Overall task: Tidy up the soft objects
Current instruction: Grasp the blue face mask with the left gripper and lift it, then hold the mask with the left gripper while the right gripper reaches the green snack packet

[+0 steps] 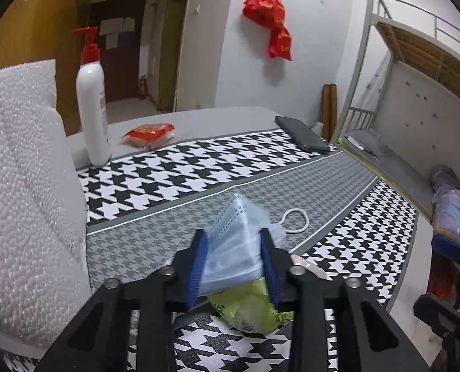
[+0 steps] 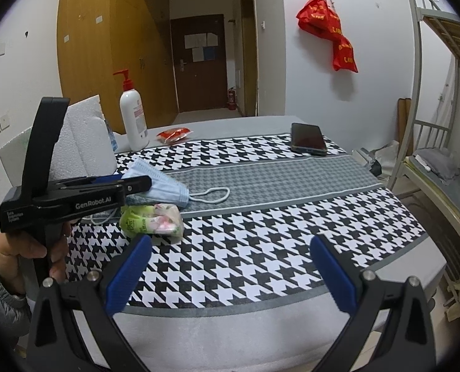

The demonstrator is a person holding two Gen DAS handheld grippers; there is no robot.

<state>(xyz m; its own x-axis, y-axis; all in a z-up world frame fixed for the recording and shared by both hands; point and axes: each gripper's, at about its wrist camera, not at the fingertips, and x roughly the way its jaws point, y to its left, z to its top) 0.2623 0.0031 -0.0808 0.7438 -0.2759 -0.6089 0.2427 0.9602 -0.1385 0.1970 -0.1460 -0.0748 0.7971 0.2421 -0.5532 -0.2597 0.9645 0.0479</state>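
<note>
The left gripper (image 1: 234, 260) fingers pinch a pale blue pleated face mask (image 1: 236, 232) (ear loop trailing) above the houndstooth-covered counter (image 1: 292, 179); the right gripper (image 2: 230, 266) fingers gape wide, empty.

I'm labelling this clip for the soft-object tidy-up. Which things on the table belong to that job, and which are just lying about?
Part of the job:
face mask, pinched in the left gripper
green soft packet
right gripper, open and empty

Just lying about:
pump bottle
phone
red snack packet
foam block
</note>
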